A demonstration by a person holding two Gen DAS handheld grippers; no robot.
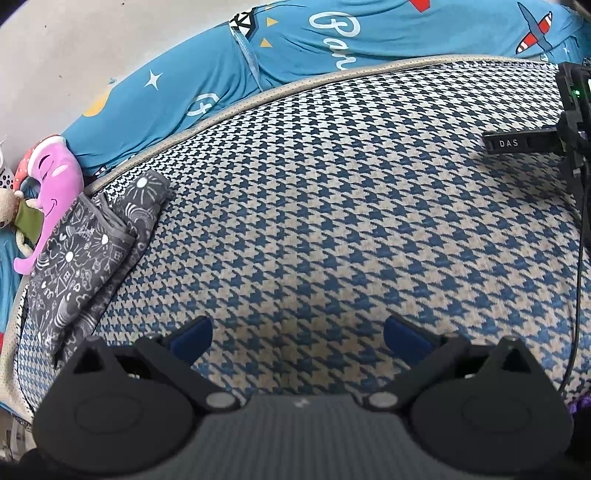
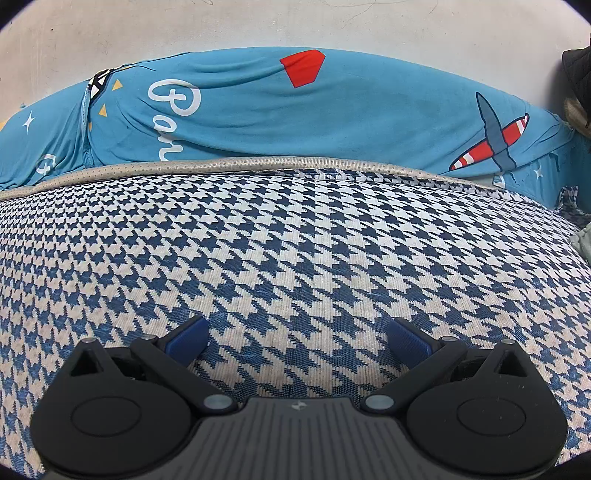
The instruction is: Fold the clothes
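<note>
A folded dark grey garment (image 1: 92, 254) with white doodle print lies at the left edge of the houndstooth mat (image 1: 332, 221), well to the left of my left gripper (image 1: 297, 334). That gripper is open, its blue pads wide apart above bare mat. The other gripper's black body (image 1: 569, 122) shows at the right edge of the left wrist view. My right gripper (image 2: 297, 334) is open too, low over the houndstooth mat (image 2: 295, 240) with nothing between its fingers. No garment shows in the right wrist view.
A blue printed bedsheet (image 2: 277, 114) covers a long bolster along the mat's far edge, against a pale wall (image 2: 258, 26). A pink plush toy (image 1: 51, 184) and a small stuffed animal (image 1: 9, 210) lie at the left. A black cable (image 1: 578, 295) hangs at the right.
</note>
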